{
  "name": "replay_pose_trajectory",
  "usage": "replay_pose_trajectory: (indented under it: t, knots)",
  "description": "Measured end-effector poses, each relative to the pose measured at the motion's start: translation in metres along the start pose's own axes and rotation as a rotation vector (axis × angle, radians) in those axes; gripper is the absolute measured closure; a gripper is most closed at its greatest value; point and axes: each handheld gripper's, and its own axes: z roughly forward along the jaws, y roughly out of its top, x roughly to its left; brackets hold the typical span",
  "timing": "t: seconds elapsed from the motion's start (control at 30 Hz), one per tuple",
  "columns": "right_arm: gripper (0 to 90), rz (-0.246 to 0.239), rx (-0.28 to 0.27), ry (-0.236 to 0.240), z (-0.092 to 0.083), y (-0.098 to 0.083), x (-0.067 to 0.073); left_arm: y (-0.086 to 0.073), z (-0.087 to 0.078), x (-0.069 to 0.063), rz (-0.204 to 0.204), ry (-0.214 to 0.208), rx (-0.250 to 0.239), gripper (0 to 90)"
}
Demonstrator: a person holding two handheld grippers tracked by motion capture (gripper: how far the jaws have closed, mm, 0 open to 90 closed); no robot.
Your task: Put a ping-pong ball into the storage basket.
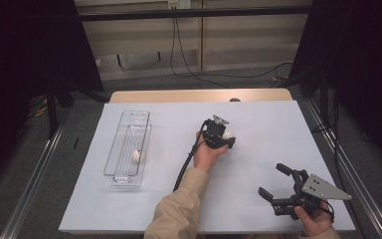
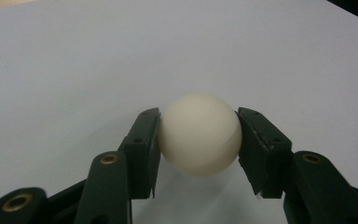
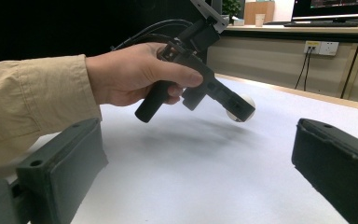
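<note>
My left gripper is shut on a cream-white ball above the middle of the white table top. In the left gripper view both black pads press the ball from either side, and it hangs a little above the surface. The right gripper view has the ball lifted off the table in the left gripper, with a shadow beneath. My right gripper rests at the front right, jaws wide open with nothing between them. A second white ball lies inside the clear tray.
The long clear plastic tray stands on the left part of the white sheet. A black cable trails from the left gripper along the sleeve. Metal rails run along both table sides, and wall sockets with cables sit behind.
</note>
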Motion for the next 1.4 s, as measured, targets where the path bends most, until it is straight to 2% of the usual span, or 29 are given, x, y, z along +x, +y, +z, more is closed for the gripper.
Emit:
replay_pose_trajectory:
  t: [0.1,0.4,0.43,0.5,0.73,0.93,1.4]
  knots:
    - [1.7,0.0,-0.001,0.0,0.0,0.0,0.0,-0.001,-0.002,0.0,0.007,-0.007,0.014,51.2]
    - [1.7,-0.005,0.003,0.002,0.0,0.0,0.0,-0.004,-0.011,0.003,0.005,-0.017,0.011,51.2]
    - [1.7,-0.005,0.004,0.003,0.0,0.0,0.0,-0.004,-0.011,0.003,-0.008,-0.02,0.003,51.2]
    - [1.7,-0.005,0.003,0.001,0.0,0.0,0.0,-0.005,-0.014,0.005,0.002,-0.02,0.012,51.2]
    - [1.7,-0.007,0.003,0.002,0.001,0.0,0.0,-0.009,-0.021,0.008,-0.02,-0.031,0.016,51.2]
    - [1.7,-0.006,0.004,0.002,0.001,0.0,0.0,-0.01,-0.026,0.011,-0.009,-0.016,0.024,51.2]
    - [1.7,-0.007,0.004,0.002,0.001,0.0,0.0,-0.017,-0.038,0.019,-0.029,-0.02,0.029,51.2]
